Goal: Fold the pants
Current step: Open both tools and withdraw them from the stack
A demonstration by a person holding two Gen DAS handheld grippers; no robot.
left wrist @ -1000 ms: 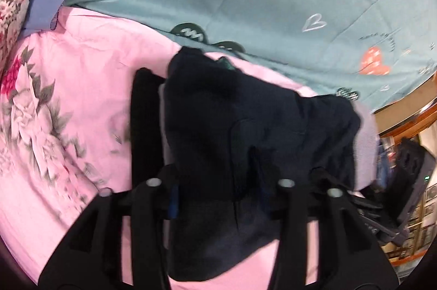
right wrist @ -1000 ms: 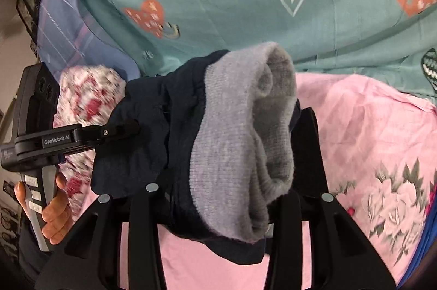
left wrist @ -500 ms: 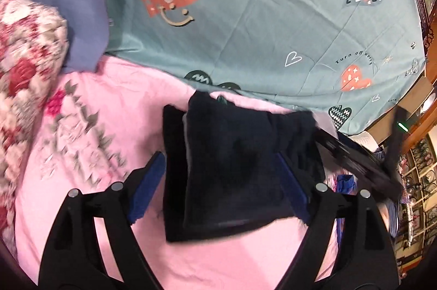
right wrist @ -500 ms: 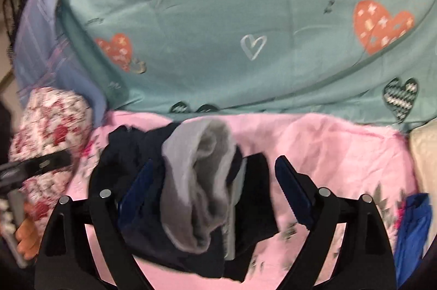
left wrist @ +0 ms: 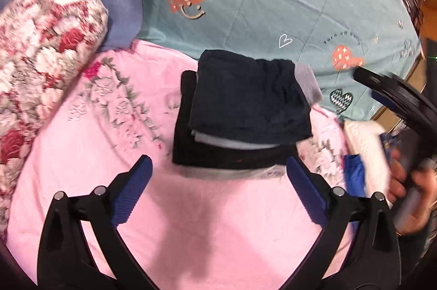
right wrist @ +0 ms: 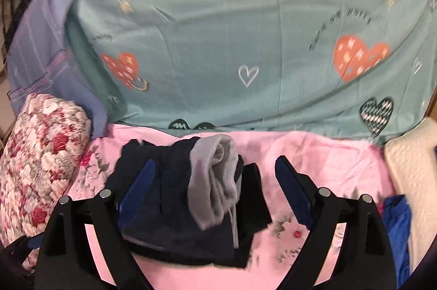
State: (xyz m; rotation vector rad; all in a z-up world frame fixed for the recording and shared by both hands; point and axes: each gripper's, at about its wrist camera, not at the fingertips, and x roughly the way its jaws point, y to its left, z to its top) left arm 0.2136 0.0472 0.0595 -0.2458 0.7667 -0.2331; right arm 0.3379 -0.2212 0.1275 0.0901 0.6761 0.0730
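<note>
Folded dark pants [left wrist: 245, 101] rest on the pink bedsheet [left wrist: 191, 208] — left hand-held gripper [left wrist: 218, 194] and right hand-held gripper [right wrist: 215, 186] both spread apart, holding nothing.

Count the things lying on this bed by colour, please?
Dark navy: 1, the folded pants
Black: 1, the folded garment under them
Pink floral: 1, the sheet
Red floral: 1, the rolled quilt
Teal: 1, the heart-print cover
Total: 5

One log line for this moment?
left gripper: open | right gripper: open | folded pants: lying on pink sheet, unheld
</note>
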